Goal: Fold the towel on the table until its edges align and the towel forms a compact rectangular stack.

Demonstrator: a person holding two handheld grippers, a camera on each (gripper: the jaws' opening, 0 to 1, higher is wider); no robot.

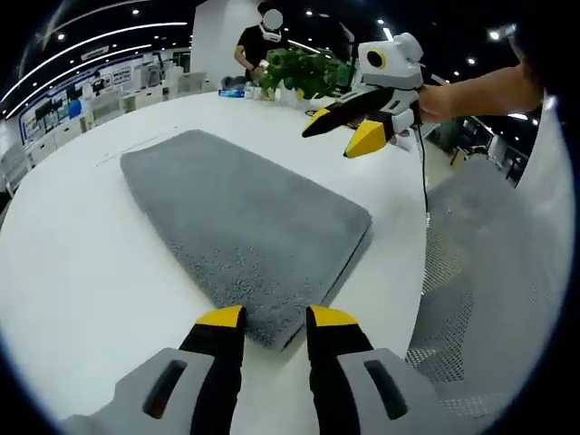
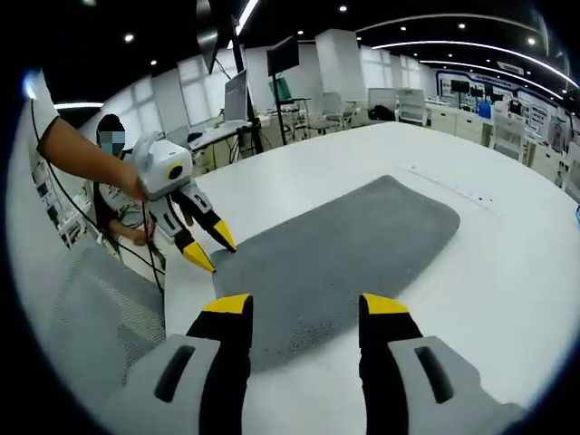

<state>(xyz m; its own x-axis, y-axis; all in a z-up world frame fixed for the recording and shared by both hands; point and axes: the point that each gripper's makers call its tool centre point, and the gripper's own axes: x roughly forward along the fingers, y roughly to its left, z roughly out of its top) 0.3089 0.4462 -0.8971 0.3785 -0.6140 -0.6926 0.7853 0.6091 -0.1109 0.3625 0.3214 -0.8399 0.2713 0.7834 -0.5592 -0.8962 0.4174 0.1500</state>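
Lying on the white table (image 1: 82, 272), grey towel (image 1: 245, 231) runs lengthwise ahead of both claws: left gripper (image 1: 275, 319) spread at its near corner, right gripper (image 2: 306, 306) spread above its near end.

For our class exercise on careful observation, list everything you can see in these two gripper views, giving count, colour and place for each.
towel: one, grey, folded flat on the table, between the two grippers.
table: one, white, under the towel.
plant: one, green, at the far edge of the table in the left gripper view.
mesh chair: one, grey, beside the table's edge.
bystander: one, in dark clothes, behind the plant.
left gripper: one, grey with yellow tips, jaws apart over the towel's near edge.
right gripper: one, grey with yellow tips, jaws apart above the towel.
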